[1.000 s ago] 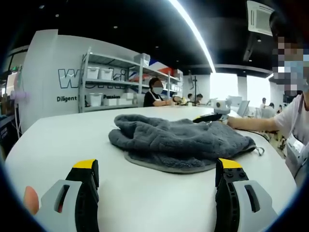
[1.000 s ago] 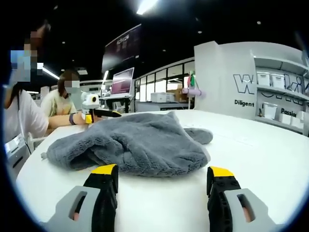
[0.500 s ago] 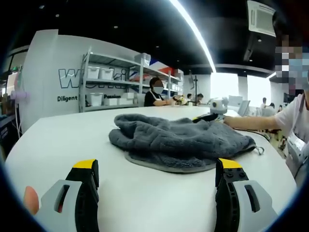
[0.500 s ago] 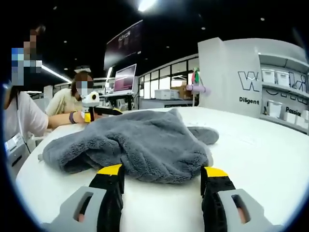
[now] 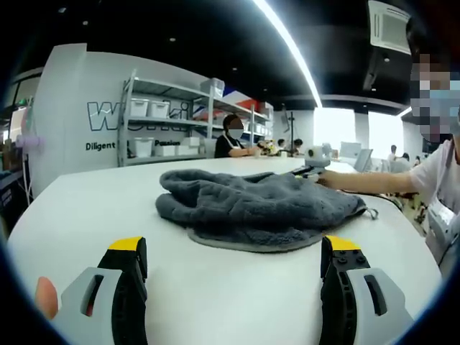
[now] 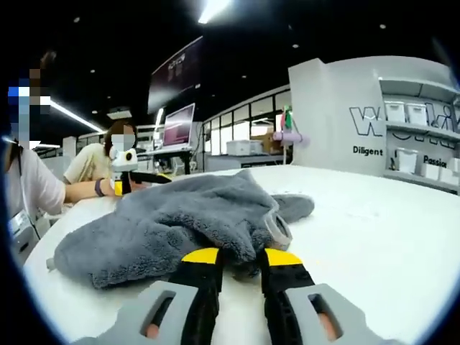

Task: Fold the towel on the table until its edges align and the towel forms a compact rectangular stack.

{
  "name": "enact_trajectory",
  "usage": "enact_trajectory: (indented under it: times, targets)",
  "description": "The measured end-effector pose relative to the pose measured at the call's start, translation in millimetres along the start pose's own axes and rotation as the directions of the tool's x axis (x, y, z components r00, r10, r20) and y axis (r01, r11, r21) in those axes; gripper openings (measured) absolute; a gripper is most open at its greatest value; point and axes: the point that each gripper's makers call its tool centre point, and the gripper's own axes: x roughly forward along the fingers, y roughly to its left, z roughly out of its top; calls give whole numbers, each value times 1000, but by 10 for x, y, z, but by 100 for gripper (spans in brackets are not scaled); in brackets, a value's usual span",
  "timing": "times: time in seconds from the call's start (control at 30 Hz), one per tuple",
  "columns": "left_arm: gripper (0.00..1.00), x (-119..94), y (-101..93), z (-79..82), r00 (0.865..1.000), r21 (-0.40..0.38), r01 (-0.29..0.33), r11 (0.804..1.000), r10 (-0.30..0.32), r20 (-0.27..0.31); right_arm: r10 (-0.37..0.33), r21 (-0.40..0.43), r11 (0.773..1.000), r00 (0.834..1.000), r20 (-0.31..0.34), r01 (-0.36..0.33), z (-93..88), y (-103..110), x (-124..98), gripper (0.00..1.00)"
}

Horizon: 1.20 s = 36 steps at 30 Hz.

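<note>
A crumpled grey towel point(image 5: 262, 208) lies bunched on the white round table point(image 5: 93, 208). My left gripper point(image 5: 233, 248) stands open just short of the towel's near hem, nothing between its yellow-tipped fingers point(image 5: 128, 248). In the right gripper view the same towel point(image 6: 165, 223) lies heaped. My right gripper point(image 6: 241, 260) has its jaws drawn close together on a fold at the towel's near edge. That fold is pinched between the fingertips point(image 6: 201, 257).
A seated person's forearm point(image 5: 366, 183) rests on the table beyond the towel, holding another gripper device point(image 6: 122, 169). Another person sits at the table's side point(image 6: 25, 194). Shelves with white bins point(image 5: 162, 122) stand behind. Bare tabletop point(image 6: 381, 230) spreads to the right of the towel.
My right gripper has moved up to the towel and its jaws have come together on the near fold. The towel has shifted slightly in the left gripper view. The left gripper stays open and still.
</note>
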Motion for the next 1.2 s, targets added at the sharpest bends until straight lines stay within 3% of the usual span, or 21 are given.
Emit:
enact_trajectory:
  times: [0.1, 0.27, 0.43, 0.53, 0.73, 0.93, 1.1, 1.2]
  targets:
    - [99, -2, -6, -3, 1000, -1, 0, 1000, 0, 0, -109, 62, 992, 993, 46, 106, 79, -265, -60, 8]
    - [99, -6, -8, -7, 1000, -1, 0, 1000, 0, -1, -248, 84, 967, 962, 114, 240, 183, -528, -231, 5]
    - [99, -7, -20, -17, 1000, -2, -1, 1000, 1, -3, -356, 74, 934, 928, 110, 350, 165, -706, -351, 5]
    - [99, -4, -44, -23, 1000, -2, -1, 1000, 1, -2, -351, 74, 936, 932, 92, 345, 135, -692, -314, 6]
    - [99, -4, -36, -22, 1000, -2, -1, 1000, 1, -5, -365, -19, 931, 931, 22, 366, 30, -698, -279, 7]
    - [99, 2, -40, -21, 1000, -3, -1, 1000, 1, -5, -384, -39, 923, 924, 6, 383, 9, -706, -317, 9]
    - [99, 4, -31, -16, 1000, -3, 0, 1000, 0, -6, -361, -36, 932, 932, 15, 362, 23, -688, -381, 15]
    - [99, 6, -33, -13, 1000, -5, 2, 1000, -2, -4, -298, 1, 955, 954, 28, 298, 23, -639, -454, 19]
